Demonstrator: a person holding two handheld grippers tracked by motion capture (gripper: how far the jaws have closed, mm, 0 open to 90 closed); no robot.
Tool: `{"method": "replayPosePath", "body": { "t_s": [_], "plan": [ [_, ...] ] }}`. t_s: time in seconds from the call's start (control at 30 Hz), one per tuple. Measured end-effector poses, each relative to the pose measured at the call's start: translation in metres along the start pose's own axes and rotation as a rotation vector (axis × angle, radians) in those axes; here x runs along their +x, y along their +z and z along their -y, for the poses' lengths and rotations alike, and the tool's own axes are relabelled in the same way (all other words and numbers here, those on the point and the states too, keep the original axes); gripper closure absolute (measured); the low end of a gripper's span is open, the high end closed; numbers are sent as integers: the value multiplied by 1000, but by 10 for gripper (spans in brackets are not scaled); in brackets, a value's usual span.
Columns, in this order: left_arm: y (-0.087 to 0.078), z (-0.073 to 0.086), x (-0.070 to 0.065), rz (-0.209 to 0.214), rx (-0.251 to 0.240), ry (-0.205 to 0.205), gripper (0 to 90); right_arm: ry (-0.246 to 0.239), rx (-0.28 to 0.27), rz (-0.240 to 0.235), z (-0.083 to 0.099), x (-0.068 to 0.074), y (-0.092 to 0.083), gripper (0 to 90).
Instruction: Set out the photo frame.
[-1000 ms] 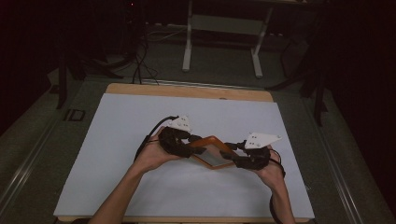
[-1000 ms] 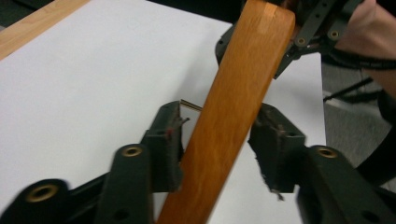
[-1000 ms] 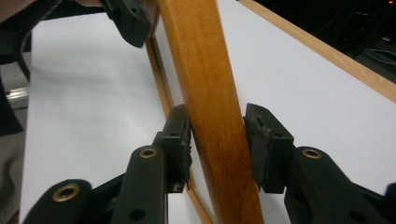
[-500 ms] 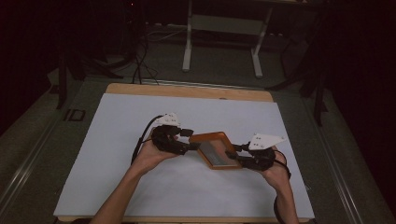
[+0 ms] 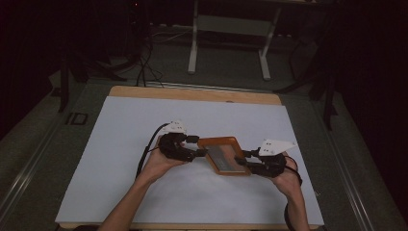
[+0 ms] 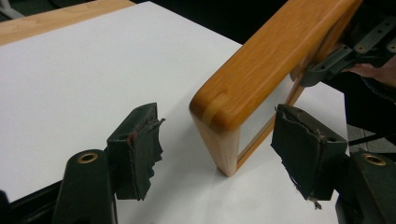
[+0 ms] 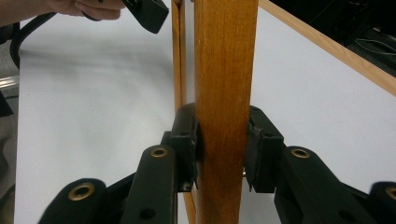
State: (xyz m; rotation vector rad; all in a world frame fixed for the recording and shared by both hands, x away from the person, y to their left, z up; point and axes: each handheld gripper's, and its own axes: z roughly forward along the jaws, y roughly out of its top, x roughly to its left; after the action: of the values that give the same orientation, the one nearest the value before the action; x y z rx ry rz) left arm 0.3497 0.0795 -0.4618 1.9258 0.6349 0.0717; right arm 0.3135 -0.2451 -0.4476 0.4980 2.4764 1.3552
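Note:
A wooden picture frame point(image 5: 223, 155) with a grey pane is held between both hands near the middle of the white table top point(image 5: 120, 144). My right gripper point(image 5: 248, 164) is shut on the frame's right side, and its pads squeeze the wooden rail point(image 7: 224, 93) from both sides in the right gripper view point(image 7: 223, 149). My left gripper point(image 5: 195, 147) is at the frame's left end. Its jaws stand open, one on each side of the rounded corner point(image 6: 224, 116) without touching it point(image 6: 219, 149). The frame's lower corner rests on the white surface.
A wooden strip point(image 5: 192, 94) borders the table's far edge. Beyond it, white stand legs point(image 5: 195, 43) and dark cables point(image 5: 144, 62) lie on the floor. Each gripper trails a black cable point(image 5: 146, 149). Bare white surface stretches left of the hands and behind them.
The frame has turned between the grippers, from a diamond-like tilt to a squarer, lower pose. Both hands have shifted only slightly.

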Motion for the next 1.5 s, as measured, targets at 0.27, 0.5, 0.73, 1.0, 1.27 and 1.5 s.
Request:
{"method": "replayPosePath", "body": {
  "t_s": [0.27, 0.5, 0.73, 1.0, 1.27, 1.5],
  "plan": [
    [10, 2, -2, 13, -20, -10, 307, -4, -3, -3, 1, 0, -1, 682],
    [27, 8, -7, 28, 7, 5, 347, -1, -7, -4, 3, -1, -1, 682],
    [42, 12, -14, 36, 35, 39, 457, 9, -8, -8, 6, -3, -3, 682],
    [46, 11, -22, -8, 59, 82, 492, 22, -8, -15, 10, -6, -5, 681],
    [48, 11, -28, -18, 55, 117, 542, 41, 2, -13, 16, -11, -9, 674],
    [48, 10, -36, -1, 62, 176, 624, 51, 38, -14, 22, -15, -10, 628]
  ]
}}
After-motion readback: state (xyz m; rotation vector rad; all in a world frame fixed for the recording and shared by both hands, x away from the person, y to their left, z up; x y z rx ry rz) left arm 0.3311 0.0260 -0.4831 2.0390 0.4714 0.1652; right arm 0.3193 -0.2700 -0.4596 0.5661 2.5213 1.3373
